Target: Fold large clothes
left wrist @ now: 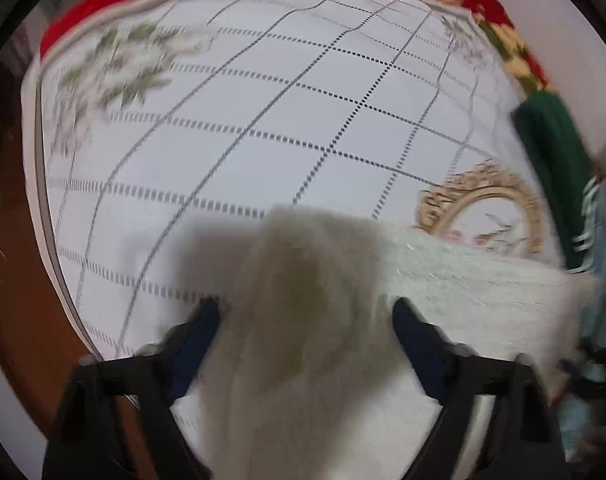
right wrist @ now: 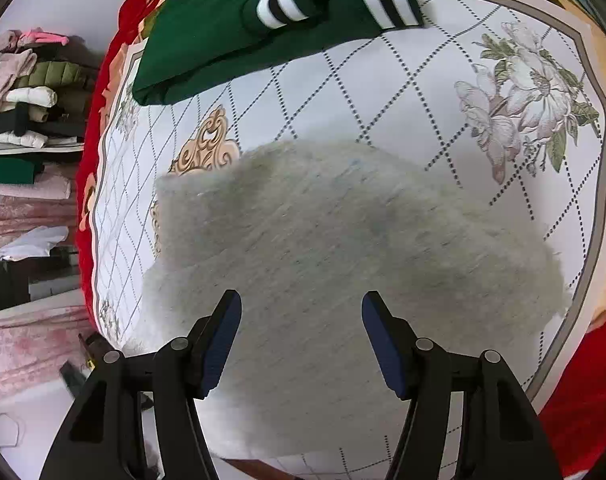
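A fuzzy off-white garment (right wrist: pixel 343 248) lies on the white patterned cloth (right wrist: pixel 383 80) covering the table. In the right wrist view my right gripper (right wrist: pixel 301 312) is open just above its near part, holding nothing. In the left wrist view the same garment (left wrist: pixel 303 320) shows blurred between and beyond the fingers of my left gripper (left wrist: pixel 307 312), which is open; a raised fold of it stands between the fingers, and I cannot tell whether they touch it.
A folded dark green garment with white stripes (right wrist: pixel 263 20) lies at the far side of the table, also at the right edge of the left wrist view (left wrist: pixel 551 168). A red floral blanket (right wrist: pixel 99 100) edges the table. Stacked clothes (right wrist: pixel 27 100) stand at left.
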A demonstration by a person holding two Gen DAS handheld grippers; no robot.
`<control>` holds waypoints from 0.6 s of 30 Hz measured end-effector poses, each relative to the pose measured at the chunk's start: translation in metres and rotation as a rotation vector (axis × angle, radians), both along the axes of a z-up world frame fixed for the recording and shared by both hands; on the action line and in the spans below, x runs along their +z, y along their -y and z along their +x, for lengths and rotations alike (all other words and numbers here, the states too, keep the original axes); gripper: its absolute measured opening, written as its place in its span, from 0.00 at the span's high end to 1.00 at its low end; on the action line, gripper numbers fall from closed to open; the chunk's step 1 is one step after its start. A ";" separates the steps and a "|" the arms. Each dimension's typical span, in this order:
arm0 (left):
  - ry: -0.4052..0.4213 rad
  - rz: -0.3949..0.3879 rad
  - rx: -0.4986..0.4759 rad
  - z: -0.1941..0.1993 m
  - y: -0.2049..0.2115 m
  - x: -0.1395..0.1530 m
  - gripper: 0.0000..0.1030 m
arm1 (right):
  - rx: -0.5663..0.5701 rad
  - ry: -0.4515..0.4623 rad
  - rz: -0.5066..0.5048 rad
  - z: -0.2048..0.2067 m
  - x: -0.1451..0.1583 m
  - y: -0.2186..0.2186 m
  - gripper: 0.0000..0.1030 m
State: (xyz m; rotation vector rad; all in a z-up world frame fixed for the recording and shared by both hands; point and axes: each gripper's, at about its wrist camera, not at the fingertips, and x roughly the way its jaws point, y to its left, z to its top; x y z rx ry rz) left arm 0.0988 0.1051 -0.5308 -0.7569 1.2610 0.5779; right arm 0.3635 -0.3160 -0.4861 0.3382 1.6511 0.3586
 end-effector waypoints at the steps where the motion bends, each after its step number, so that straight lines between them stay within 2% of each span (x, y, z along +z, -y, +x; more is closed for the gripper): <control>1: -0.019 0.027 -0.010 0.005 0.002 -0.003 0.73 | 0.009 0.000 0.002 0.000 0.000 -0.003 0.37; 3: -0.023 0.069 0.003 0.005 0.003 -0.003 0.79 | 0.043 0.019 -0.004 0.010 -0.001 -0.029 0.38; 7: -0.024 0.091 -0.003 -0.001 0.005 -0.003 0.81 | 0.163 0.064 -0.019 0.026 0.002 -0.079 0.60; 8: -0.029 0.089 -0.006 -0.001 0.005 -0.004 0.81 | 0.201 0.067 -0.042 0.030 -0.006 -0.093 0.63; 9: -0.031 0.086 -0.010 -0.001 0.004 -0.005 0.81 | 0.215 0.068 -0.080 0.033 -0.014 -0.099 0.71; 10: -0.033 0.080 -0.013 0.001 0.003 -0.006 0.80 | 0.237 0.052 -0.147 0.038 -0.033 -0.109 0.76; 13: -0.037 0.060 -0.022 0.006 -0.002 -0.007 0.78 | 0.235 -0.040 -0.224 0.049 -0.093 -0.122 0.80; 16: -0.057 0.061 -0.045 0.010 -0.001 0.001 0.76 | 0.310 -0.057 -0.287 0.062 -0.088 -0.140 0.81; 18: -0.045 0.073 -0.062 0.010 0.001 0.014 0.74 | 0.308 -0.068 -0.280 0.065 -0.067 -0.136 0.78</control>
